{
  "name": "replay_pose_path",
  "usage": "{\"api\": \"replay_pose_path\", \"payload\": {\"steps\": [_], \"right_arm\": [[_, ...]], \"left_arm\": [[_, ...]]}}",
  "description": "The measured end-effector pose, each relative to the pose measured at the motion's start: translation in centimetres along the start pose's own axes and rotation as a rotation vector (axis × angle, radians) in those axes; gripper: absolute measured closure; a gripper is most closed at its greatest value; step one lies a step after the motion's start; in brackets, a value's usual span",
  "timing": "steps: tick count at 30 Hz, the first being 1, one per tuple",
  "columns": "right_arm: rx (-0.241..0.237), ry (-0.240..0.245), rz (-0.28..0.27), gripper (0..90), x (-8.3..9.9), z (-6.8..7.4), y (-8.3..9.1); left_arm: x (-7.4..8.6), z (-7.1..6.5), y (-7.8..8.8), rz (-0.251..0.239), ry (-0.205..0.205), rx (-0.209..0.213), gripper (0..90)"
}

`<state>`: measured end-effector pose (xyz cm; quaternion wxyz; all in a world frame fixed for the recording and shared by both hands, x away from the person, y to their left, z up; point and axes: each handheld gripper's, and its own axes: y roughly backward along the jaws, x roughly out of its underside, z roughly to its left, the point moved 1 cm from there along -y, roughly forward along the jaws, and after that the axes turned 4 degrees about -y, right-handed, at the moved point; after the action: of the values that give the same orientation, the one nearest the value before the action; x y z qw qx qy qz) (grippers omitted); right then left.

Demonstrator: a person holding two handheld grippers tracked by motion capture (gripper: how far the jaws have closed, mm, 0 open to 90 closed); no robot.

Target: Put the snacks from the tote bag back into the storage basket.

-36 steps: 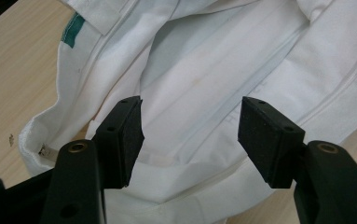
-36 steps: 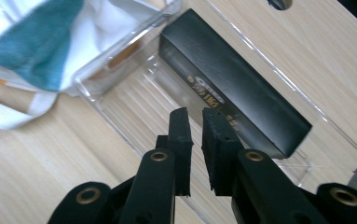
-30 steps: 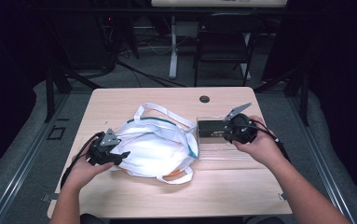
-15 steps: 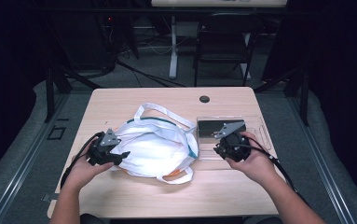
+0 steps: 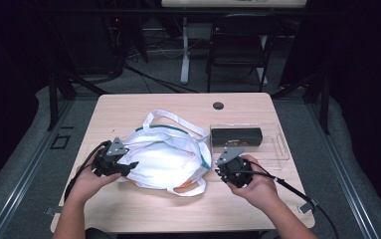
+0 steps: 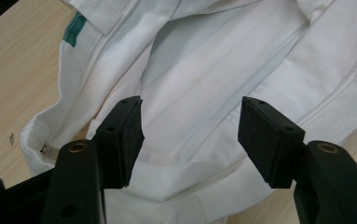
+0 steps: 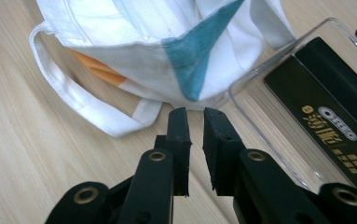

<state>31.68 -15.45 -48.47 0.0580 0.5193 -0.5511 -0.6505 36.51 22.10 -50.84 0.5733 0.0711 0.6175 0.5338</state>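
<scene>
A white cloth tote bag (image 5: 165, 157) with teal trim lies crumpled mid-table. My left gripper (image 5: 132, 166) rests at its left edge. Its jaws stand wide open over the white fabric (image 6: 190, 84), with a fold lying between the pads and not pinched (image 6: 190, 126). My right gripper (image 5: 219, 168) hovers just right of the bag, in front of a clear tray (image 5: 277, 149) holding a black box (image 5: 237, 135). It is shut to a thin slit with nothing between the pads (image 7: 195, 126), pointing at the bag's teal corner (image 7: 199, 60) and a loop handle (image 7: 87, 109).
The black box (image 7: 325, 121) carries gold lettering and lies in the clear tray (image 7: 260, 74) close to my right jaws. A round grommet (image 5: 218, 105) sits at the table's far edge. Bare wood lies along the near edge. A chair (image 5: 238, 50) stands beyond the table.
My right hand has come off the tray, moving toward me and left and sinking to the bag's right edge. The left hand and the bag have stayed put.
</scene>
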Motion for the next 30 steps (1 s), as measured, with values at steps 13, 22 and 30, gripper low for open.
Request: {"api": "replay_pose_path", "payload": {"steps": [13,22,30], "right_arm": [[-0.013,-0.002,-0.055,80.1,0.7,2.4,-2.2],[-0.002,0.008,-0.08,79.7,1.4,3.7,-3.2],[-0.004,0.008,-0.105,79.1,1.7,4.5,-3.1]], "left_arm": [[0.0,0.0,0.0,0.001,-0.001,-0.002,40.0],[0.1,0.1,0.2,-0.011,0.007,-0.006,40.0],[0.1,0.1,0.1,-0.003,-0.001,-0.003,40.0]]}}
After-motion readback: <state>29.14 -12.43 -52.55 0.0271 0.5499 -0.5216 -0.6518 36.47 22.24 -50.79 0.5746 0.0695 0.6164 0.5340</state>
